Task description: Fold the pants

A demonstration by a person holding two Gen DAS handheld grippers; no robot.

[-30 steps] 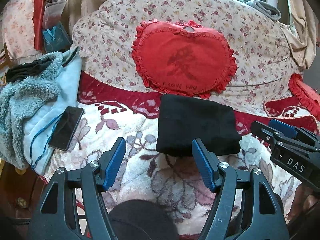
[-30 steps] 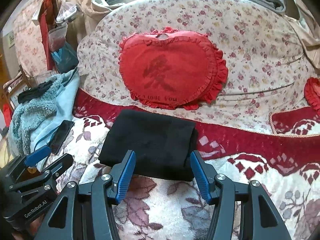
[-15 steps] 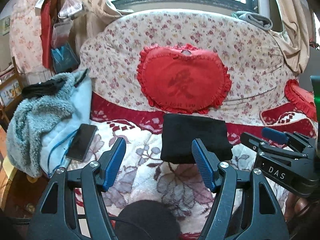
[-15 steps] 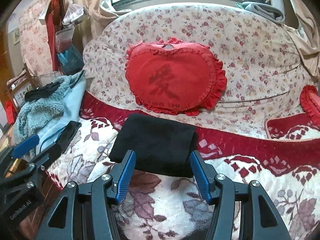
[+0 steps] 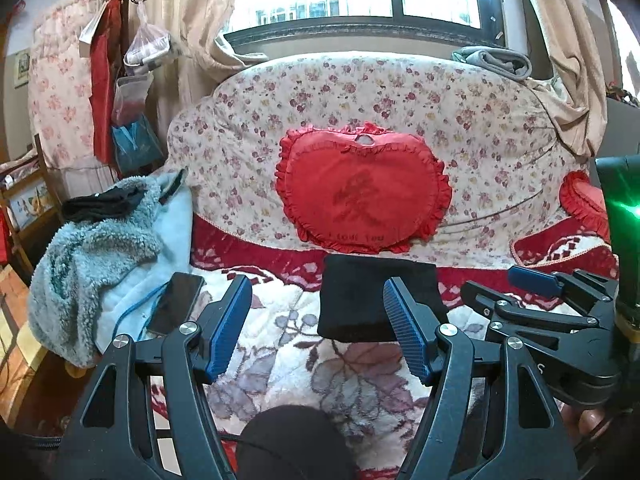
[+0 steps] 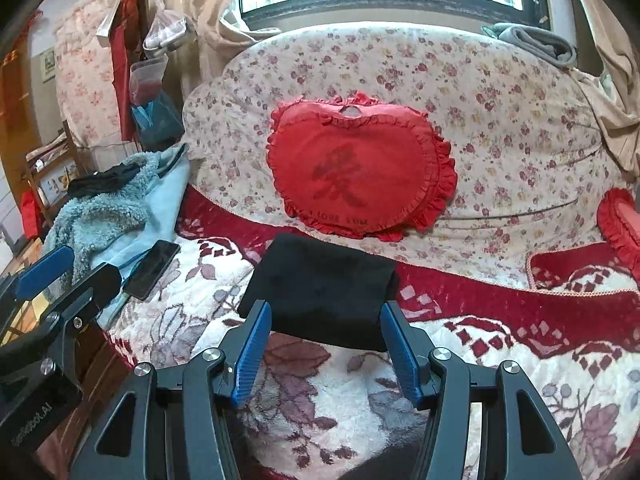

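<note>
Cushion (image 6: 352,176) reads "I love you" below a character.

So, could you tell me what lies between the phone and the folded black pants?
Only bare floral blanket, seen in the right wrist view, separates the phone from the pants.

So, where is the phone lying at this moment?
In both views the phone lies left of the folded black pants, on the floral blanket beside the light blue fleece.

Folded black pants (image 5: 372,300) on blanket (image 5: 280,344) — claw (image 5: 318,324) empty.
</note>
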